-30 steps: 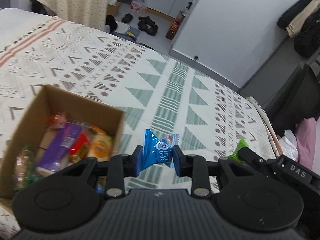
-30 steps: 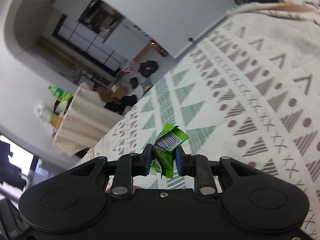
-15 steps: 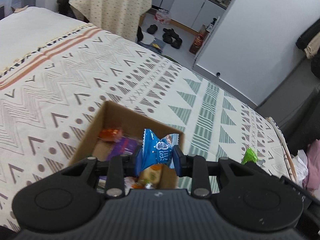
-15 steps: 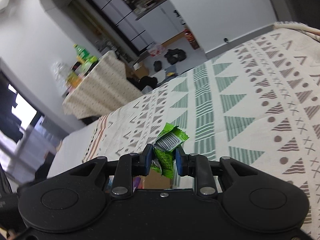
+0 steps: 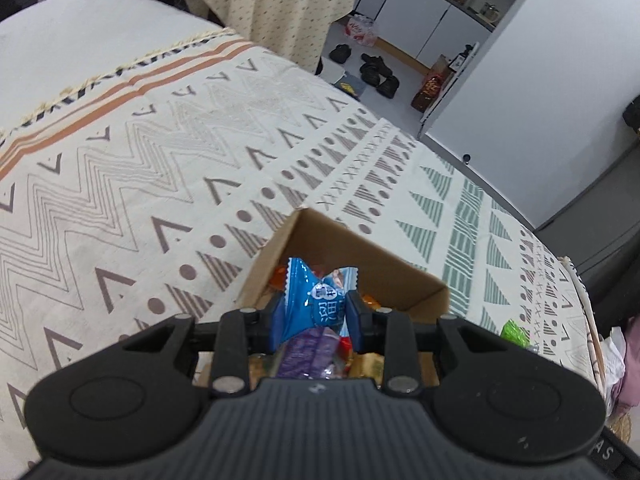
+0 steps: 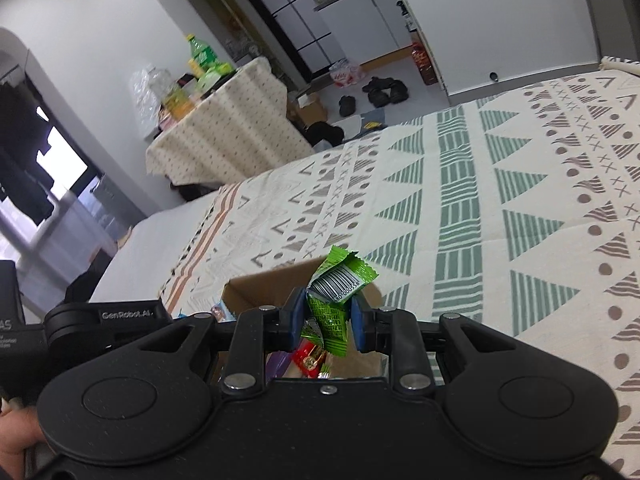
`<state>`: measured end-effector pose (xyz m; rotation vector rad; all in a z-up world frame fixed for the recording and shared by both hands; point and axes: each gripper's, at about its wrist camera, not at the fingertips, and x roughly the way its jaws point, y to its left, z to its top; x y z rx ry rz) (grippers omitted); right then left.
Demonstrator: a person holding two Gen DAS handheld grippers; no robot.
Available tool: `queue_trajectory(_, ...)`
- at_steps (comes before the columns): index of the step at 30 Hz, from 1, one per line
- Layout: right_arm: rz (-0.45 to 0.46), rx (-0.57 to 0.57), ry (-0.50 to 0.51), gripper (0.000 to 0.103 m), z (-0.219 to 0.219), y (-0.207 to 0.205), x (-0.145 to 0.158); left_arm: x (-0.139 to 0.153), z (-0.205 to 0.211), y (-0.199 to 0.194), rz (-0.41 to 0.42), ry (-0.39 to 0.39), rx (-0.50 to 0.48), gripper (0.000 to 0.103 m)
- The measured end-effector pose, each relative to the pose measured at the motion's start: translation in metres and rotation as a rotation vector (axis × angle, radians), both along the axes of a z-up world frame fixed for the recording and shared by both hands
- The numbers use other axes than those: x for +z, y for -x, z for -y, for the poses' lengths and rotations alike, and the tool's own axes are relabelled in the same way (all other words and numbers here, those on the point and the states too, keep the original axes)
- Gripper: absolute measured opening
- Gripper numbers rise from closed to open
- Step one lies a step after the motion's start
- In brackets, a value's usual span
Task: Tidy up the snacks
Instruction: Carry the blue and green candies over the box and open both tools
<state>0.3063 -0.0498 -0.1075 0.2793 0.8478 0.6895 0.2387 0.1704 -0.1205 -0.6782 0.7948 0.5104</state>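
Observation:
My left gripper (image 5: 314, 314) is shut on a blue snack packet (image 5: 316, 300) and holds it above the open cardboard box (image 5: 360, 260). The box holds several snacks, among them a purple packet (image 5: 306, 354). My right gripper (image 6: 327, 319) is shut on a green snack packet (image 6: 334, 300) with a barcode, held over the same box (image 6: 260, 286). A red wrapper (image 6: 308, 356) shows inside the box below it. The green packet also shows at the right in the left wrist view (image 5: 516, 332).
The box sits on a bed with a patterned cream spread (image 5: 160, 184). The left gripper body (image 6: 104, 320) is at the left of the right wrist view. A cloth-covered table (image 6: 224, 128) with bottles and shoes (image 5: 378, 76) on the floor lie beyond the bed.
Both grippers have moved over the box with their packets still held. The box now lies right beneath the fingers in both views.

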Motion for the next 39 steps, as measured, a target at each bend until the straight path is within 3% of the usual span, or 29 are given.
queue_trajectory(8,0.006,0.032,0.019,0.024,-0.020,0.002,-0.005,-0.017,-0.015,-0.004,0.006,0.029,-0.018,0.031)
queue_trajectory(16,0.003,0.055,0.031,0.024,-0.035,0.001,-0.011,-0.026,-0.013,-0.014,-0.041,0.042,-0.042,0.035)
queue_trajectory(19,-0.006,0.062,0.030,0.024,-0.039,0.001,-0.013,-0.024,-0.009,-0.010,-0.031,0.042,-0.054,0.044)
queue_trajectory(25,-0.024,0.099,0.002,0.024,-0.049,0.008,-0.010,-0.011,-0.009,-0.002,0.001,0.049,-0.036,0.050)
queue_trajectory(30,-0.009,0.176,-0.037,0.030,-0.057,0.020,-0.002,0.000,-0.010,0.006,-0.001,0.004,-0.016,0.061)
queue_trajectory(39,-0.058,0.108,0.015,0.031,-0.019,0.034,0.003,0.014,-0.001,0.030,-0.017,-0.014,-0.012,0.074)
